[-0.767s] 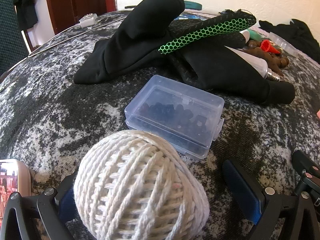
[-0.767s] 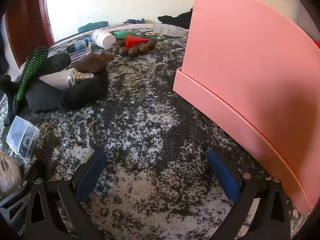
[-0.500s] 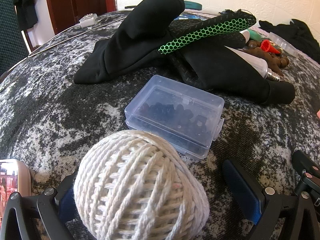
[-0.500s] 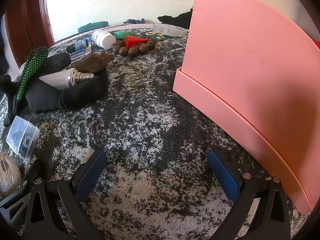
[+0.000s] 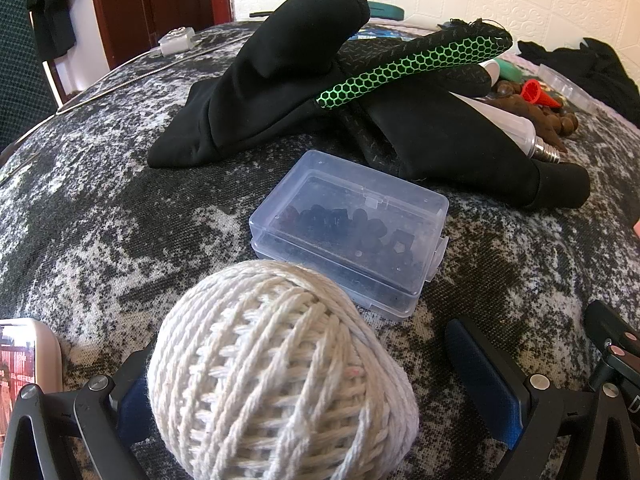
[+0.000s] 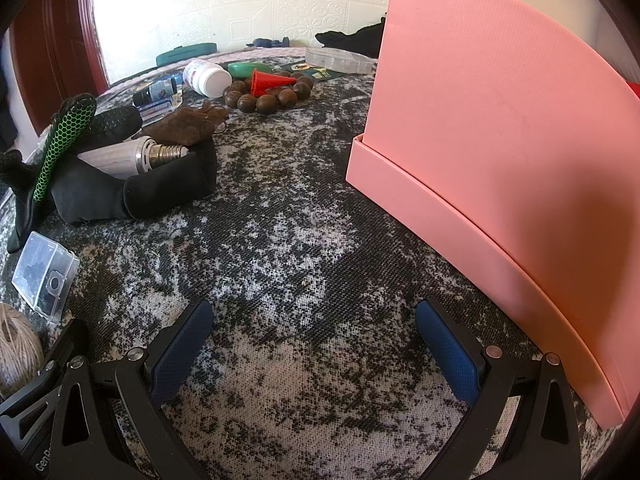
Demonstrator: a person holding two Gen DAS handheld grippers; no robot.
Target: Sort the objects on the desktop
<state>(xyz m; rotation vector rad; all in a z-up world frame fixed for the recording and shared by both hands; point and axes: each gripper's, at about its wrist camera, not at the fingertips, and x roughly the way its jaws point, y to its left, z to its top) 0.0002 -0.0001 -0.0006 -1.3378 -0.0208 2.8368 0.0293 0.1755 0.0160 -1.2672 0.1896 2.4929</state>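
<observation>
A ball of white twine (image 5: pixel 280 372) sits between the fingers of my left gripper (image 5: pixel 304 364), against the left pad; the right pad (image 5: pixel 480 376) stands apart from it, jaws open. Just beyond lies a clear plastic box (image 5: pixel 348 232) of small dark parts, then black gloves with a green honeycomb strip (image 5: pixel 408 68). My right gripper (image 6: pixel 316 352) is open and empty over bare cloth. The twine (image 6: pixel 16 348) and the box (image 6: pixel 44 276) show at the right wrist view's left edge.
A pink box (image 6: pixel 500 184) with its lid upright stands to the right. At the back lie a light bulb (image 6: pixel 132 156), brown beads (image 6: pixel 264 96), a red cone (image 6: pixel 268 80), a white pill bottle (image 6: pixel 208 78) and a phone (image 5: pixel 24 364).
</observation>
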